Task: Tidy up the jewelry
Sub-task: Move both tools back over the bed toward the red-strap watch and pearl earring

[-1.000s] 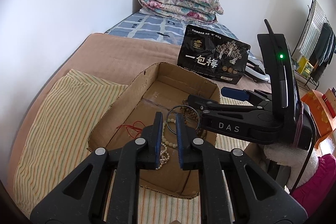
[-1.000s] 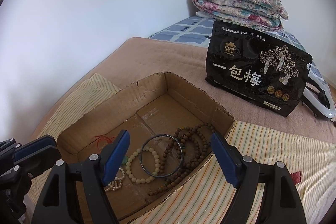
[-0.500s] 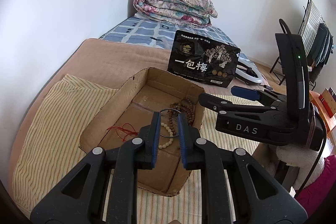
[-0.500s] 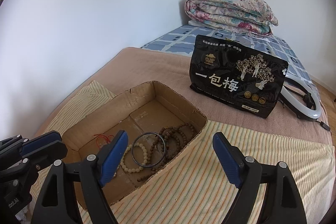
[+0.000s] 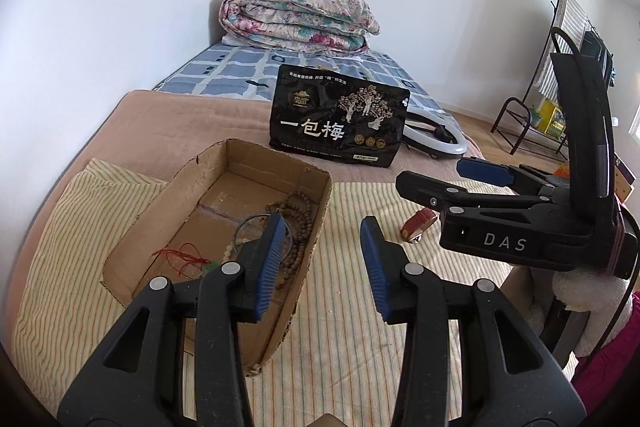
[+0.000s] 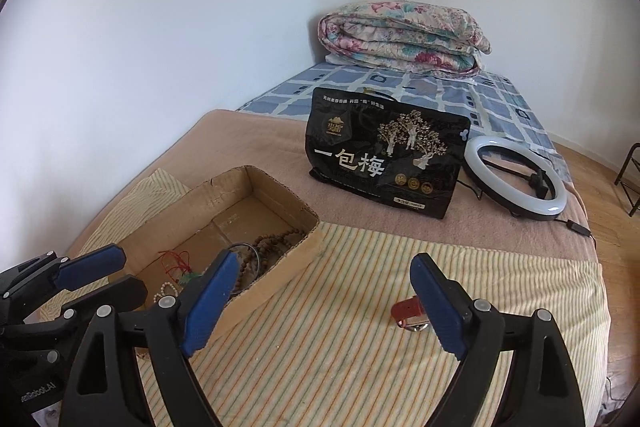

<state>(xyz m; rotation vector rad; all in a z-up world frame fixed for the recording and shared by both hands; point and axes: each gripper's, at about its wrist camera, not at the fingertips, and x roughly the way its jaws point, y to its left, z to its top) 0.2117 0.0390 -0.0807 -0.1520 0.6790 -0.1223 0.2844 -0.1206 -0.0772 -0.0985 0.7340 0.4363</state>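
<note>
An open cardboard box [image 5: 316, 203] [image 6: 304, 243] lies on a striped cloth [image 5: 352, 327]. Inside it are brown bead strands [image 5: 300, 215] [image 6: 276, 241], a dark bangle [image 5: 250, 223], pale beads [image 6: 164, 291] and a red cord [image 5: 184, 255] [image 6: 176, 259]. A red-brown watch or strap [image 5: 418, 223] [image 6: 408, 309] lies on the cloth to the right of the box. My left gripper [image 5: 324, 263] is open and empty above the box's right wall. My right gripper [image 6: 320, 299] is open and empty, and its right finger hides part of the strap.
A black snack bag [image 5: 340, 119] [image 6: 384, 155] stands behind the box. A ring light [image 6: 516, 183] lies beside it. A folded floral quilt [image 5: 296, 19] sits at the bed's far end. A drying rack [image 5: 560, 67] stands at the right, off the bed.
My left gripper has opened from nearly shut and pulled back and rightward from over the box. Both views have drawn back, and the red-brown strap has come into view.
</note>
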